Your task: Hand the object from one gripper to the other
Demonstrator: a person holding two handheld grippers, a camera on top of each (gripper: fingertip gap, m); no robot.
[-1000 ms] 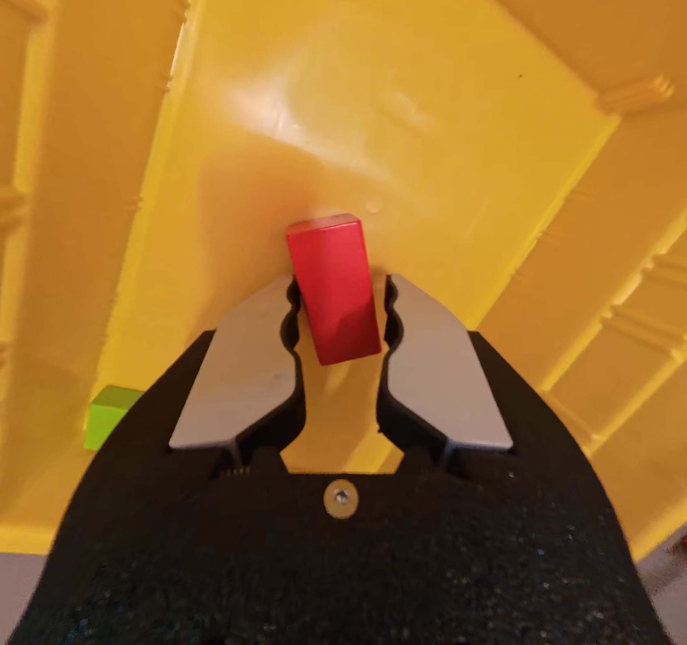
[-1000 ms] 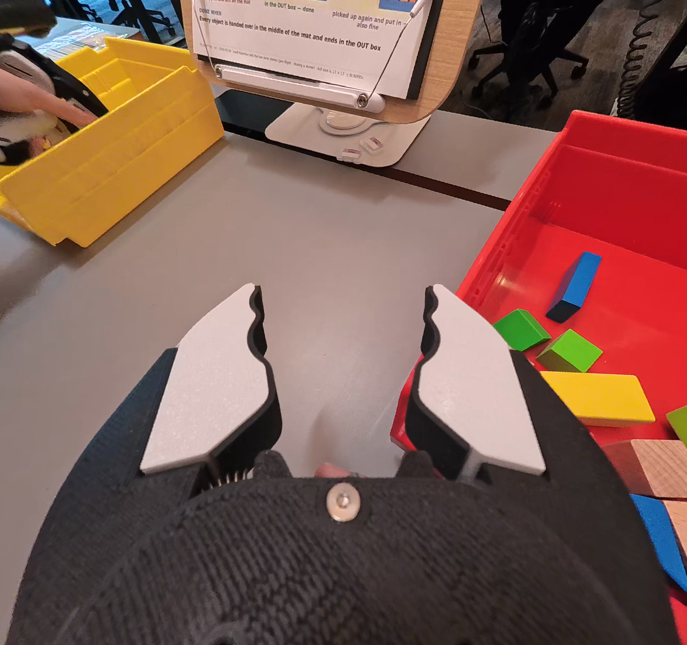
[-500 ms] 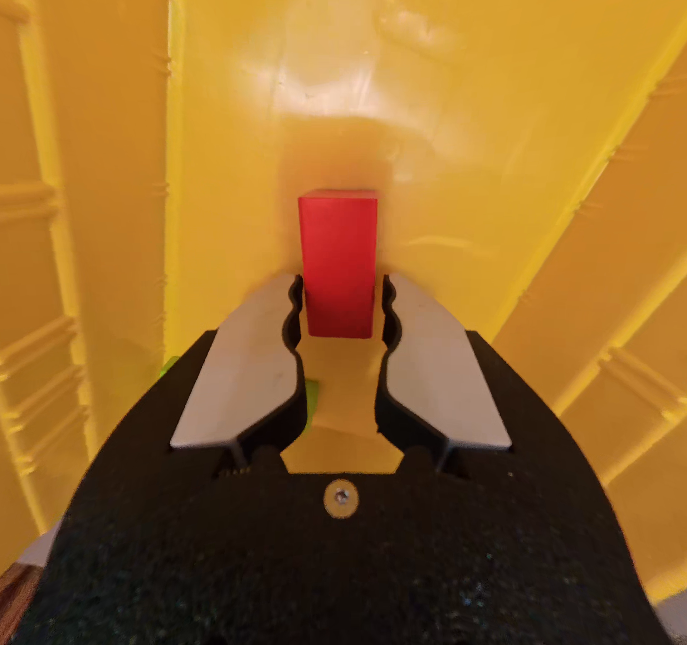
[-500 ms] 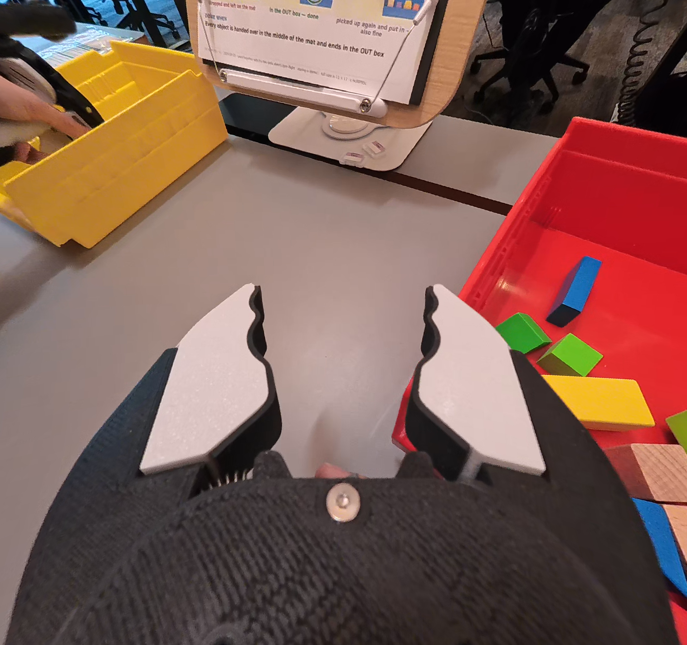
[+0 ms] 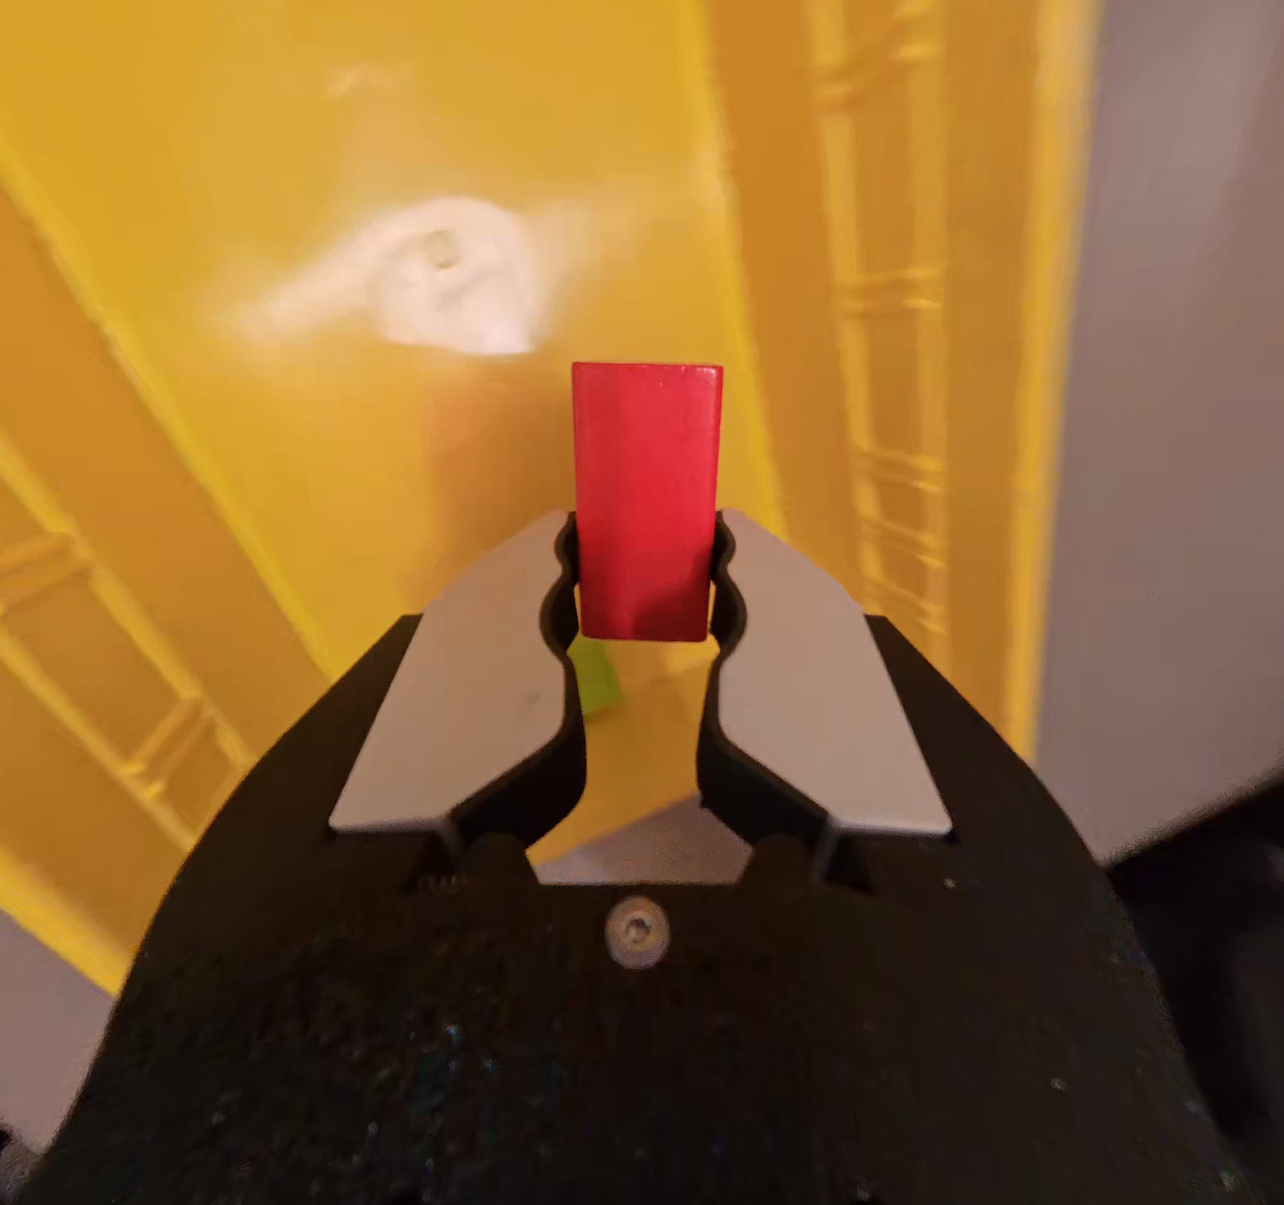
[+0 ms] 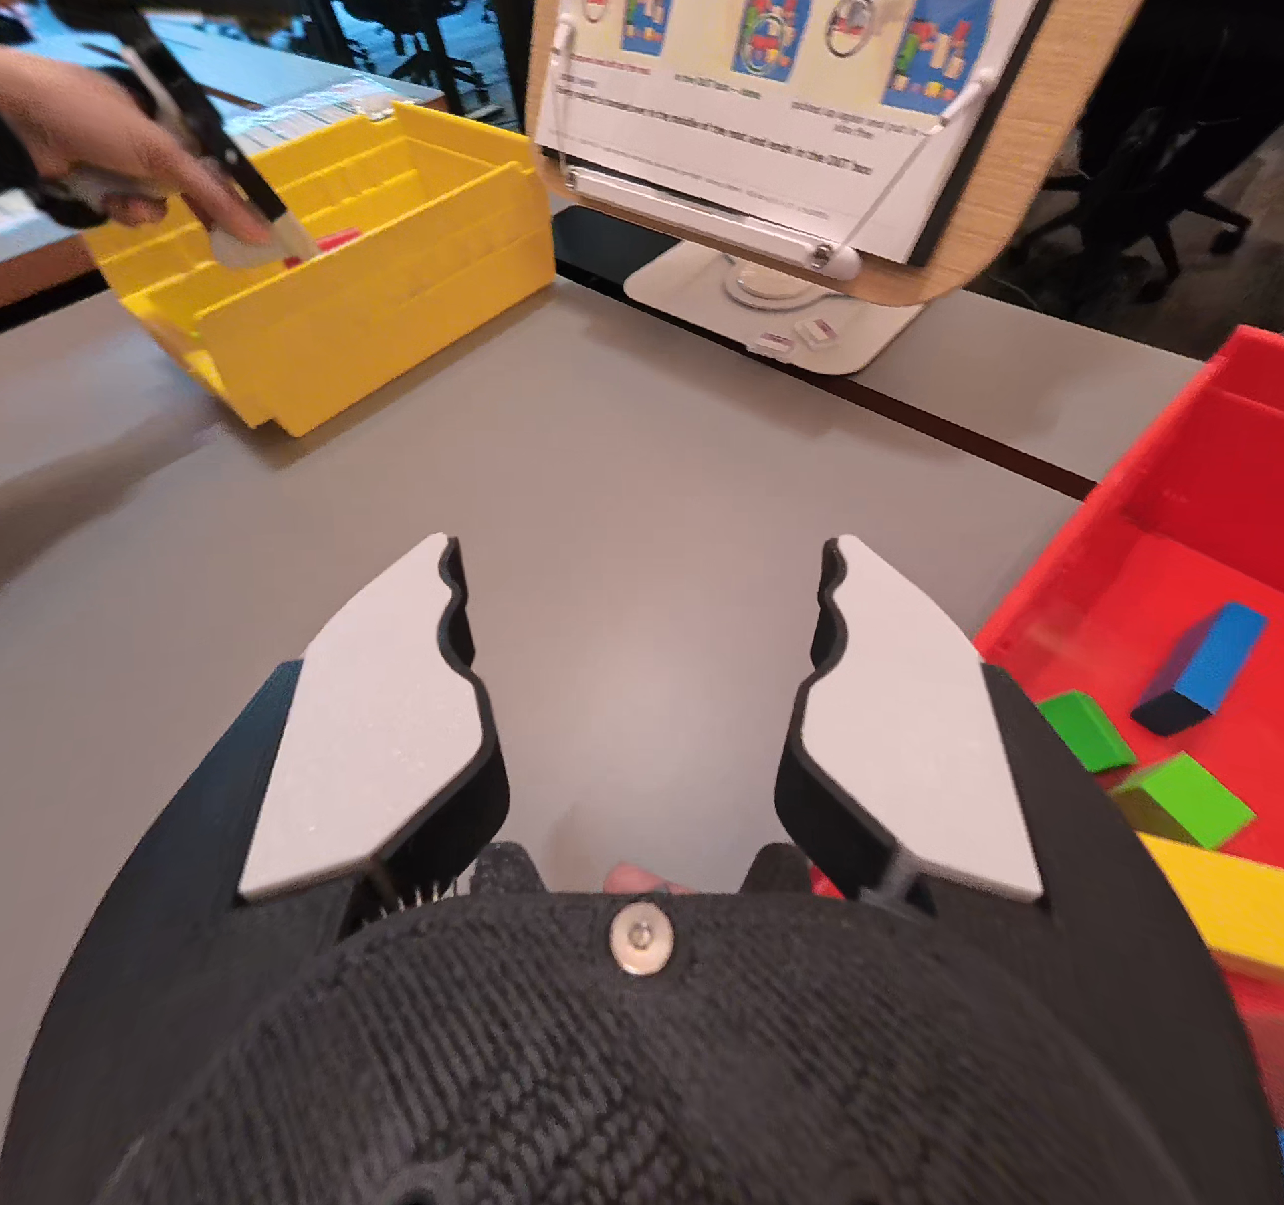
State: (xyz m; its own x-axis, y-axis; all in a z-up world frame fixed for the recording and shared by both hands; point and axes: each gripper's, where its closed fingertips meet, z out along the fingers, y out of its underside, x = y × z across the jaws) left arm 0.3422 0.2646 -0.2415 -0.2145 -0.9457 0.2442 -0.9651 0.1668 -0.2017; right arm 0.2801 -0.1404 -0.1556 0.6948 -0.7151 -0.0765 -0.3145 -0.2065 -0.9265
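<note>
Left wrist view showed the left gripper (image 5: pixel 645 571) closed on a red rectangular block (image 5: pixel 646 498), both black pads pressed against its long sides and its far end projecting beyond the fingertips. Behind the block lay the yellow bin (image 5: pixel 278 129), with a green block (image 5: pixel 597 682) partly visible on its floor between the fingers. In the right wrist view, the right gripper (image 6: pixel 639 588) hovered wide open and empty above the grey table (image 6: pixel 625 463), with the red bin (image 6: pixel 1181 546) of coloured blocks just beside it. The pick-up step appeared complete; the transfer itself was not yet begun. The next move would call for carrying the block out over the table and presenting its free end to the waiting open fingers. Motion blur softened the yellow bin's walls, and whether the block had cleared the floor could not be judged. From the right, the person's hand (image 6: pixel 104 150) hid most of the far gripper.
</note>
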